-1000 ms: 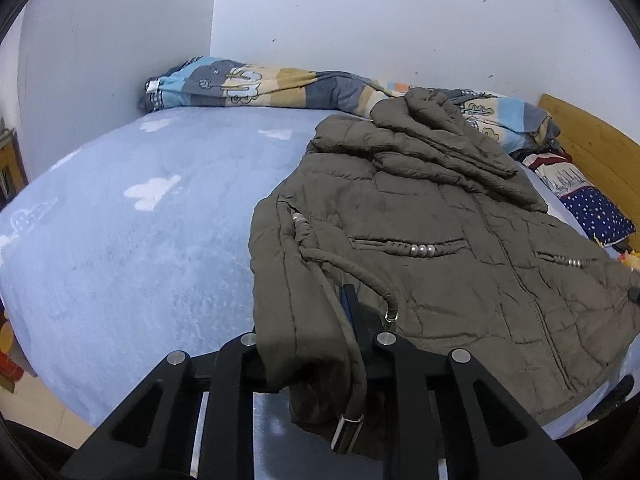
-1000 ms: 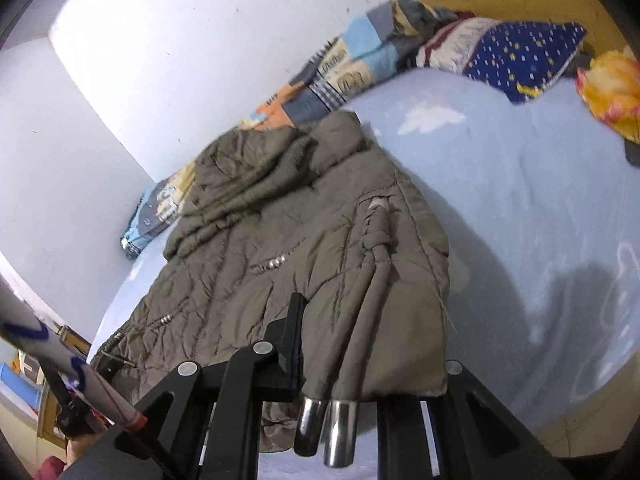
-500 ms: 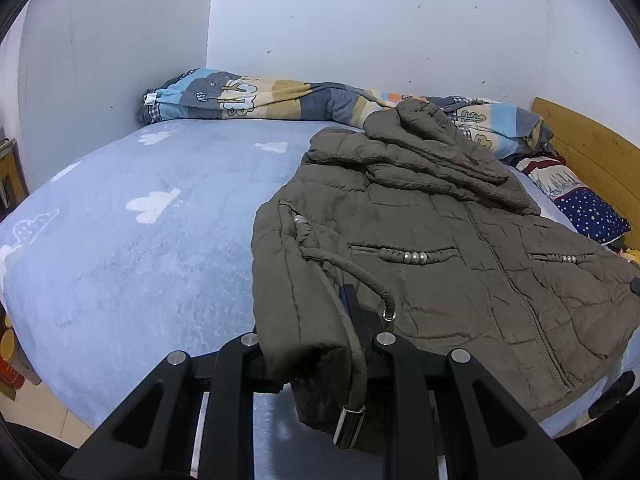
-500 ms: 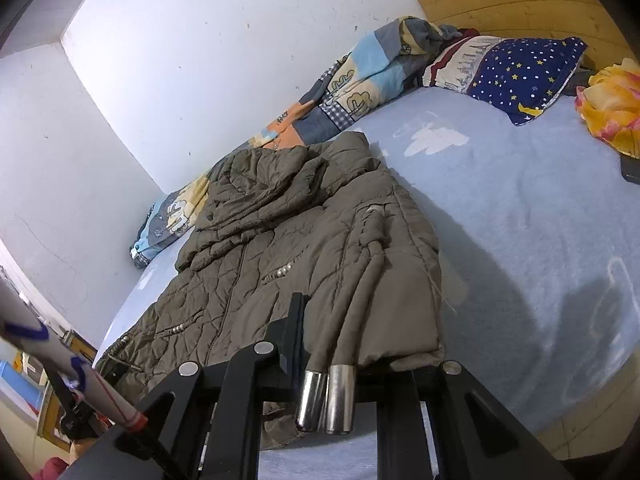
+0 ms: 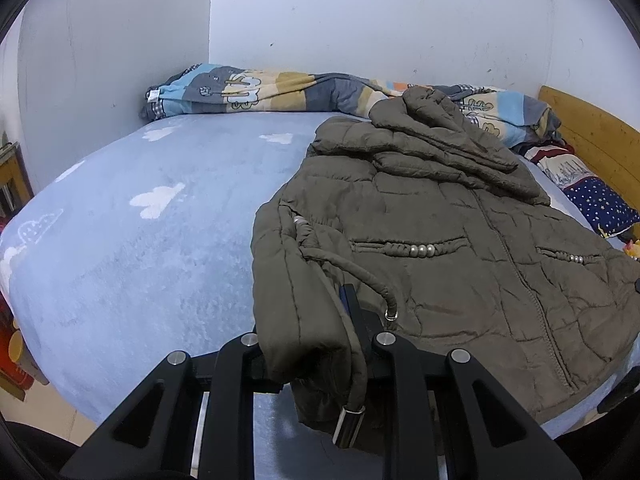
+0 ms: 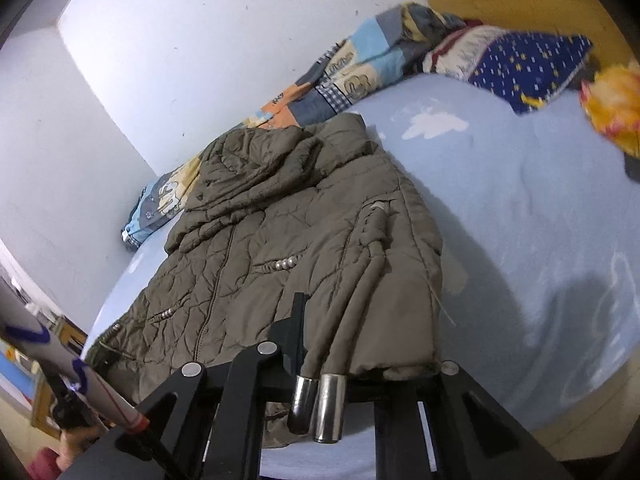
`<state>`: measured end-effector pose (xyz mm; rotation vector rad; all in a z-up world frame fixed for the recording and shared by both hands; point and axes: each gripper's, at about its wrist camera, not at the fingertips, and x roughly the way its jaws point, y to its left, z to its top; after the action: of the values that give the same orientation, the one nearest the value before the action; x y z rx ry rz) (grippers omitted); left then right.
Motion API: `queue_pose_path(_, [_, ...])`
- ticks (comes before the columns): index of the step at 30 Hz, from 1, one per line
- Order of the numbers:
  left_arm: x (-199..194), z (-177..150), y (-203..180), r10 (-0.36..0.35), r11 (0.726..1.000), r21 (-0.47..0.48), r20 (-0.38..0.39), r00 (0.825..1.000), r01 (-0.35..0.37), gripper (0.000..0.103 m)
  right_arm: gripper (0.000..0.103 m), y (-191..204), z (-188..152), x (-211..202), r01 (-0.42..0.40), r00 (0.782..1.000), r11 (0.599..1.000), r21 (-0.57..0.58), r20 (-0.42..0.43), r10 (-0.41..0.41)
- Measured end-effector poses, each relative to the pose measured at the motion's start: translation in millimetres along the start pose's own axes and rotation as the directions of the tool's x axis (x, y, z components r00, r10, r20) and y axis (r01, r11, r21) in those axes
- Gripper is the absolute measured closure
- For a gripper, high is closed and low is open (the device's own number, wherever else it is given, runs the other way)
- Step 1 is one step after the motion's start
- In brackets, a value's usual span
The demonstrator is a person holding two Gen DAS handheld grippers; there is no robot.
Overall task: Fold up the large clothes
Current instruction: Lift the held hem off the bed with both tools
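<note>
An olive-brown padded jacket [image 5: 432, 224] lies spread on the blue bed sheet [image 5: 140, 248], hood toward the wall. It also shows in the right wrist view [image 6: 280, 240]. My left gripper [image 5: 316, 344] is shut on the jacket's left bottom corner, with a drawstring and its metal tip [image 5: 349, 426] hanging over it. My right gripper [image 6: 352, 356] is shut on the jacket's right bottom corner, and two drawstring cords with metal tips [image 6: 318, 406] hang over it. Fabric hides both grippers' fingertips.
A rolled patchwork quilt [image 5: 272, 92] lies along the wall behind the jacket. A star-patterned blue pillow [image 6: 524, 64] and a yellow-orange cloth [image 6: 616, 108] lie by the wooden headboard [image 5: 592, 136]. The bed's near edge is just below both grippers.
Both grippers have kept their hold on the jacket's bottom corners. The left view has dropped lower and nearer the bed; the right view has tilted and shifted slightly.
</note>
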<state>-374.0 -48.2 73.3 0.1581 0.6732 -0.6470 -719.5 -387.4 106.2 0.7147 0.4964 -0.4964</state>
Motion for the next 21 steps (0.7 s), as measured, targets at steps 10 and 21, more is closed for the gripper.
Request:
queue_pose_path(10, [-18,1,-2,0.008,1.000,0.025,0.039,0.999,-0.008,0.082,0.092,7,3,-13,-0.014,0.999,1.000,-0.005,0.034,0.015])
queue_pose_path(21, [-35,9,-2,0.001,1.000,0.025,0.067,0.998,-0.003,0.082,0.092,9,4,-30,-0.044,0.998,0.999,-0.004,0.046,0.045])
